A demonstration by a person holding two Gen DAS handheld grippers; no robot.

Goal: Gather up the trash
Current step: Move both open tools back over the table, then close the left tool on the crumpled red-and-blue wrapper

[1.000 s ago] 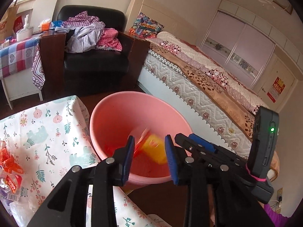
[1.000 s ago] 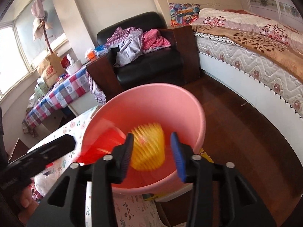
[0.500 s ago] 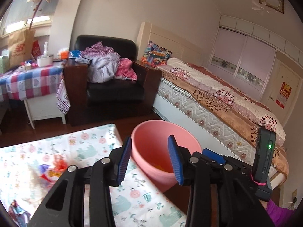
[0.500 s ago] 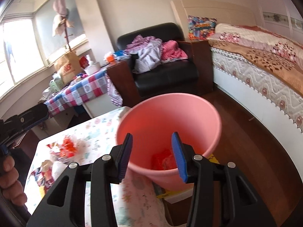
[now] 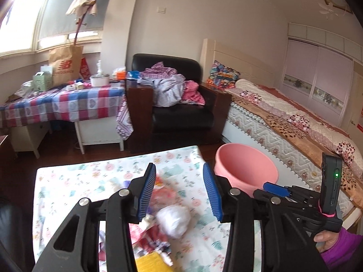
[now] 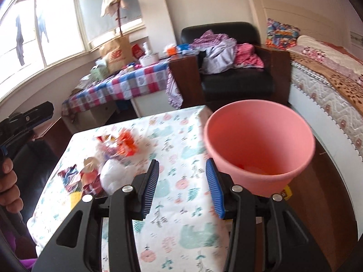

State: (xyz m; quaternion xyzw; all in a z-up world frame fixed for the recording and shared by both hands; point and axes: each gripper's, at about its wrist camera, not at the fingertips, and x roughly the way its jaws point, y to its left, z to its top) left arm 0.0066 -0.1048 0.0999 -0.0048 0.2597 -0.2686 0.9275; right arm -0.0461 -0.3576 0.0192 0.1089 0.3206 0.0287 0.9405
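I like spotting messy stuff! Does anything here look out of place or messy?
Yes. A heap of wrappers and a crumpled white wad litter the flowery tablecloth instead of lying in the pink bin beside it. Also, clothes are dumped in a pile on the black armchair.

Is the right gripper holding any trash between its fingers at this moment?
No: the right gripper has nothing between its blue pads, only the floral tablecloth showing through the gap.
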